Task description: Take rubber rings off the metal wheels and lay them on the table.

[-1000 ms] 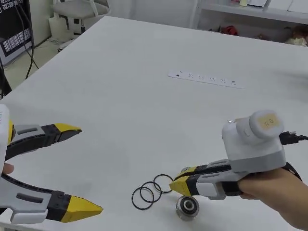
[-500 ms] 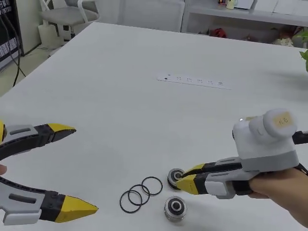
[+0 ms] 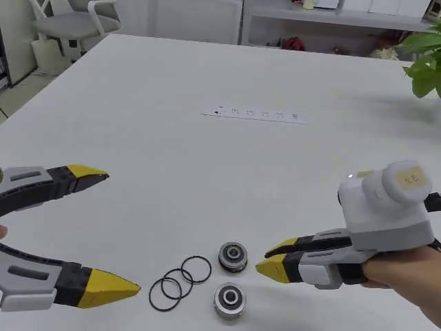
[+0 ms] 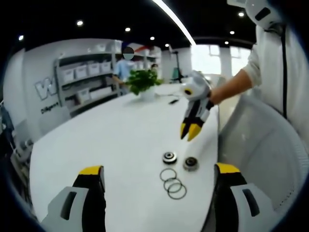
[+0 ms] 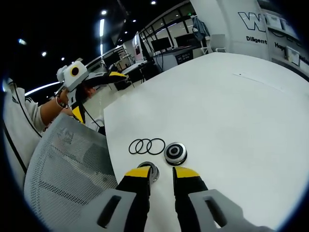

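Two metal wheels lie on the white table (image 3: 172, 152): one (image 3: 233, 255) beside three loose black rubber rings (image 3: 180, 279), the other (image 3: 229, 300) nearer the table's front edge. My right gripper (image 3: 270, 258) hovers just right of the wheels, jaws a narrow gap apart with nothing between them. In the right gripper view the wheels (image 5: 175, 152) (image 5: 148, 170) and rings (image 5: 146, 146) lie just past my fingertips (image 5: 139, 172). My left gripper (image 3: 110, 231) stands wide open left of the rings, holding nothing. The left gripper view shows the wheels (image 4: 169, 156) (image 4: 190, 163), rings (image 4: 173, 183) and right gripper (image 4: 191, 131).
A white power strip (image 3: 251, 114) lies further back on the table. A potted plant (image 3: 424, 62) stands at the far right edge. Shelves and an office chair (image 3: 65, 24) stand beyond the table. A mesh chair back (image 5: 63, 164) is close to the table's near edge.
My right gripper has drawn back to the right, away from the wheels, and a second wheel has come into sight beside the rings. The left gripper stays wide open.
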